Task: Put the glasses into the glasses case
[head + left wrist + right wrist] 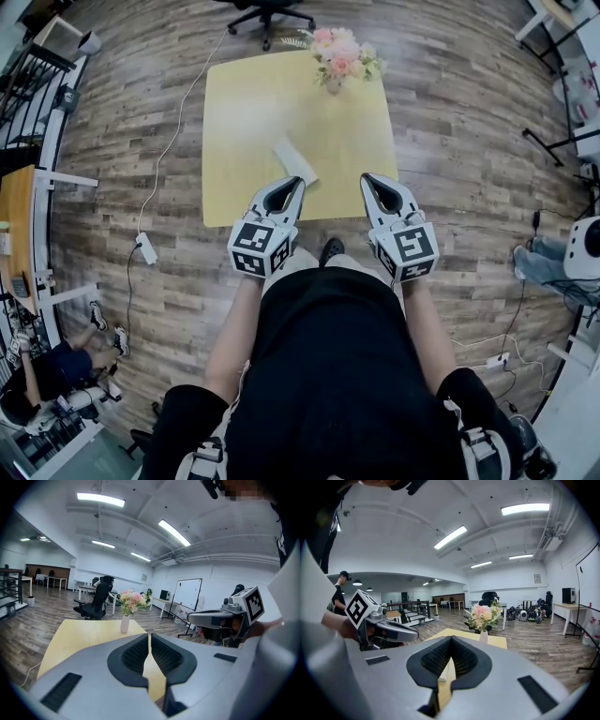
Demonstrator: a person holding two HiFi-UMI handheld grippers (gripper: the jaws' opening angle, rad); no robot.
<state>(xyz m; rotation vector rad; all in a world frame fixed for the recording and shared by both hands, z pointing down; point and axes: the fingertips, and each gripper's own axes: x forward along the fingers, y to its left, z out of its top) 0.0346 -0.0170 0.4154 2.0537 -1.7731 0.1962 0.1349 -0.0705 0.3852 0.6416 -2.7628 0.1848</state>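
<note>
A white oblong glasses case (295, 161) lies closed on the yellow table (244, 112), near its front edge. I see no glasses in any view. My left gripper (299, 179) hovers at the front edge, just short of the case, with its jaws shut and nothing between them. My right gripper (366, 177) hangs level with it to the right, also shut and empty. In the right gripper view the case (444, 671) shows through the gap behind the closed tips (451, 639), and the left gripper (389, 631) is at the left. The left gripper view shows the closed tips (149, 635) over the table.
A white vase of pink flowers (339, 58) stands at the table's far edge. A black office chair (269, 14) is beyond the table. A cable with a power strip (146, 248) lies on the wood floor at the left. A person (56, 370) sits at the lower left.
</note>
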